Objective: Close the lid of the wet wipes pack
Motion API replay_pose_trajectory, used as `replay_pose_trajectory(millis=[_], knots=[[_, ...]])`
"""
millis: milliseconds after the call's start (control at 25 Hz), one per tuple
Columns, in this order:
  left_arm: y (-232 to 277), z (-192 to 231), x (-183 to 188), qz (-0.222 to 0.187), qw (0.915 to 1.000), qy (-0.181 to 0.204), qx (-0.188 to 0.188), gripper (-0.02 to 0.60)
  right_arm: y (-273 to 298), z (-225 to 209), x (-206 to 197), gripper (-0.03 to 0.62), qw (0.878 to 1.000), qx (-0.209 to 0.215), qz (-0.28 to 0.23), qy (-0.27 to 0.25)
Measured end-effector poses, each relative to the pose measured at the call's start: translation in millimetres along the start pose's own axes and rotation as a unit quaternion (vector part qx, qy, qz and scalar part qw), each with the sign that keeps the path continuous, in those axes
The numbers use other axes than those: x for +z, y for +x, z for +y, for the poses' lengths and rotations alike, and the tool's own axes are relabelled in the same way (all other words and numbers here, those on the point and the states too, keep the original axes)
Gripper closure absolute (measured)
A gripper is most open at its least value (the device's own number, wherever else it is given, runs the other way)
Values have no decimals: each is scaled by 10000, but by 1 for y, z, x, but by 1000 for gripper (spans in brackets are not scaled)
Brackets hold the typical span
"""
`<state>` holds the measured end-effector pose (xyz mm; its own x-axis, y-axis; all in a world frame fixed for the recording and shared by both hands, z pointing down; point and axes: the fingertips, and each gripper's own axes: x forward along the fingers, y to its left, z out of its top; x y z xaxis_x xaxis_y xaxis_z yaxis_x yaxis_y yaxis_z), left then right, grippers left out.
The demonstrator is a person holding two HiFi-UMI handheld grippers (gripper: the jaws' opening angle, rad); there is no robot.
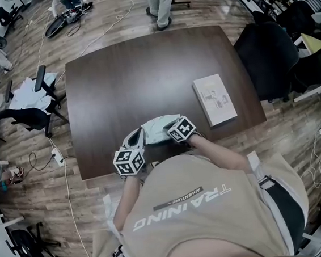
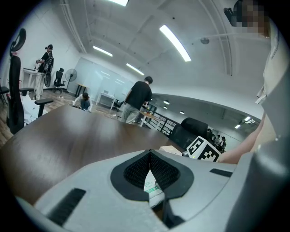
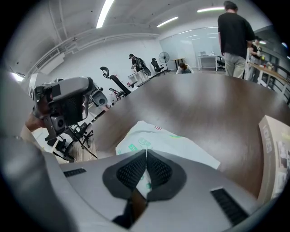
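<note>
- A wet wipes pack (image 1: 159,125) is laid on the near part of a dark brown table (image 1: 132,76), close to the near edge.
- The pack is white with green print. Its lid cannot be made out in any view.
- The left gripper (image 2: 150,158) is held at the left end of the pack. Its jaws are pressed together, and a thin white and green bit of the pack is pinched between the black pads.
- The right gripper (image 3: 146,156) is held at the near right side of the pack. Its jaws are closed too, the tips are touching, and a bit of the pack is caught between the pads lower down.
- The rest of the pack is seen past the right jaws, flat on the table.
- A white box (image 1: 215,99) is laid flat on the table, to the right of the pack and apart from it.
- A black chair (image 1: 267,57) is placed at the right edge of the table.
- A person's legs (image 1: 161,2) are seen on the wood floor past the far edge of the table.
</note>
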<state>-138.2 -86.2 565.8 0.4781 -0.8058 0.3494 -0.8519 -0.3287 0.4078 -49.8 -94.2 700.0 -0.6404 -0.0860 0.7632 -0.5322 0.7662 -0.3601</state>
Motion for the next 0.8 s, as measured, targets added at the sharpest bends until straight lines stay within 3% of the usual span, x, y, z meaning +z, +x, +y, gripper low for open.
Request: replay_pose_trajectory(millis=[160,400,600,800], knots=[[7,-8,17,-70,9998,95,-155,577,-19,0,16,580,9997,-90,-239,-59],[7,-12,71,-436,9979,418,-225,577,-81,-12,72,580,9894,-421,-1366,-252],[-1,-16,136,-971,9922,760,-199,577,-145,-7,134,580,9686,-651,-2306,-657],[-9,-28,185,-1438,9844,982,-247,577,-206,10,194,580,9363,-1003,-3114,-1280]])
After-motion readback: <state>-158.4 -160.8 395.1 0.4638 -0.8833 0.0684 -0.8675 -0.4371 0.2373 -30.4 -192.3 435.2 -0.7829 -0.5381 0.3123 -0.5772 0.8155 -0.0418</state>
